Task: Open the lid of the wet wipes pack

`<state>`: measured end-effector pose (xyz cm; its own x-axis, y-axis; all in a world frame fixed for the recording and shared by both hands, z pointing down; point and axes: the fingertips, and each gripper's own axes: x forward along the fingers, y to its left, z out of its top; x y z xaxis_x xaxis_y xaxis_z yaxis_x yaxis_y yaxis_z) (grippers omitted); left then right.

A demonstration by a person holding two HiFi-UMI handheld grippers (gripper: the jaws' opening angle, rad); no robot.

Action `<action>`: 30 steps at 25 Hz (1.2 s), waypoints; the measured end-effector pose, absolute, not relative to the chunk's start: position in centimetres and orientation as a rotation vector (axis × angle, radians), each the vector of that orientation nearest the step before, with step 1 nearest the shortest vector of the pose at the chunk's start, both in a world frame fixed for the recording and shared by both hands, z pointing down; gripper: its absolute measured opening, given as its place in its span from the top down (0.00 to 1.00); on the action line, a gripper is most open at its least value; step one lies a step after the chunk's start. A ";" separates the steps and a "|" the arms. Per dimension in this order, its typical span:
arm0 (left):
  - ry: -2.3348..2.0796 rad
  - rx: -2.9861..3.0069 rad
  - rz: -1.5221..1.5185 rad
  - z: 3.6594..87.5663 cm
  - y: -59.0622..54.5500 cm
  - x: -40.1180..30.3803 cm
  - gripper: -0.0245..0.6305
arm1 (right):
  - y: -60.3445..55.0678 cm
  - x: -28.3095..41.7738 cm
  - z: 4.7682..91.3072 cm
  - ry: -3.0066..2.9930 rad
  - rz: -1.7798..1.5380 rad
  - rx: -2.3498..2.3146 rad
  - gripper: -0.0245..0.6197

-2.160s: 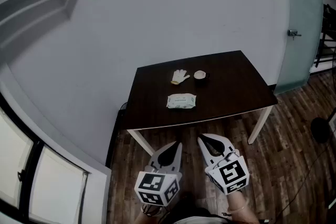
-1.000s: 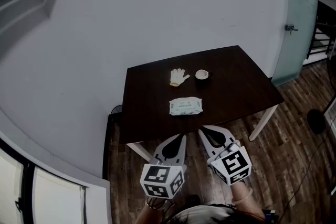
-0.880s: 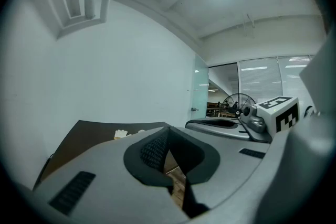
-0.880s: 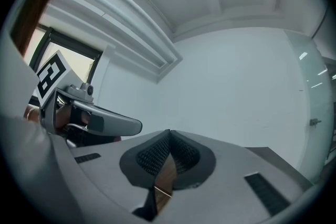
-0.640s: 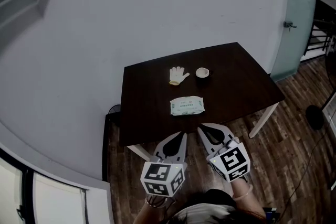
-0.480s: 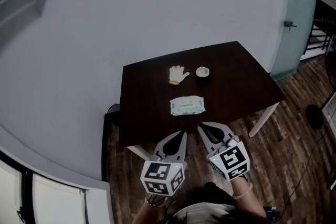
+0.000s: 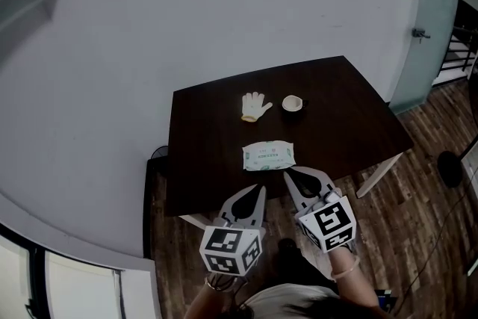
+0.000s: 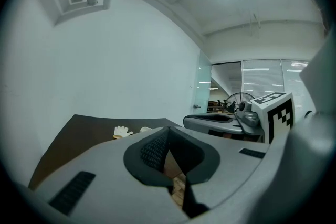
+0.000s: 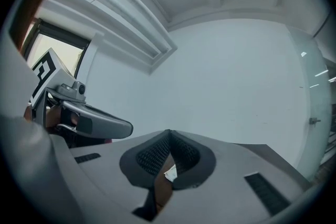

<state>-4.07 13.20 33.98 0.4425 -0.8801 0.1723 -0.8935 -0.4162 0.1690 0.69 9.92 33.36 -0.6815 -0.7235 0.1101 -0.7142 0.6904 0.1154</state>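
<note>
Grippers low, pack lying on the table

Wipes pack [image 7: 268, 156] lies flat near the middle of the dark table [image 7: 351, 123], toward its 6 o'clock edge — the lid is too small to make out from the head view. A white glove [image 7: 255, 106] sits at the pack's 11 o'clock and a small cup [image 7: 293, 103] at its 1 o'clock, both well apart from it. The left gripper [image 7: 256, 190] hangs at the pack's 7 o'clock, by the table's near edge and over the wood floor [image 7: 418, 183]. The right gripper [image 7: 290, 175] is at the pack's 5 o'clock, its tip near the pack but not touching. In each gripper view the jaws meet at the tips — pinched together, with nothing held between them.
</note>
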 end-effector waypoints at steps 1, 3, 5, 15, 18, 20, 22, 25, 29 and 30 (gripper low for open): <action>-1.543 2.455 0.083 34.2 12.4 -4.1 0.93 | 9.1 0.7 33.5 -2.752 -0.096 1.176 0.95; -1.543 2.446 0.087 34.6 10.7 -4.1 0.93 | 7.4 0.6 33.9 -2.747 -0.095 1.168 0.95; -1.542 2.436 0.093 35.0 9.0 -3.9 0.93 | 5.8 0.6 34.4 -2.737 -0.093 1.151 0.95; -1.550 2.354 0.117 38.2 1.2 -3.2 0.93 | -1.8 0.5 36.9 -2.722 -0.094 1.022 0.95; -1.565 2.318 0.124 39.2 -1.2 -3.3 0.93 | -3.9 0.3 37.6 -2.719 -0.095 0.969 0.95; -1.582 2.293 0.125 40.1 -2.5 -3.5 0.93 | -5.1 0.0 38.2 -2.716 -0.097 0.933 0.95; -1.602 2.274 0.123 40.9 -3.6 -3.7 0.93 | -6.2 -0.1 38.7 -2.715 -0.099 0.901 0.95; -1.631 2.257 0.125 41.9 -5.0 -3.8 0.93 | -7.7 -0.3 39.6 -2.713 -0.094 0.850 0.92; -1.647 2.234 0.138 43.2 -6.5 -4.2 0.93 | -9.1 -1.0 41.0 -2.702 -0.091 0.798 0.90; -1.640 2.232 0.145 43.5 -6.8 -4.3 0.93 | -9.4 -1.2 41.3 -2.697 -0.089 0.789 0.90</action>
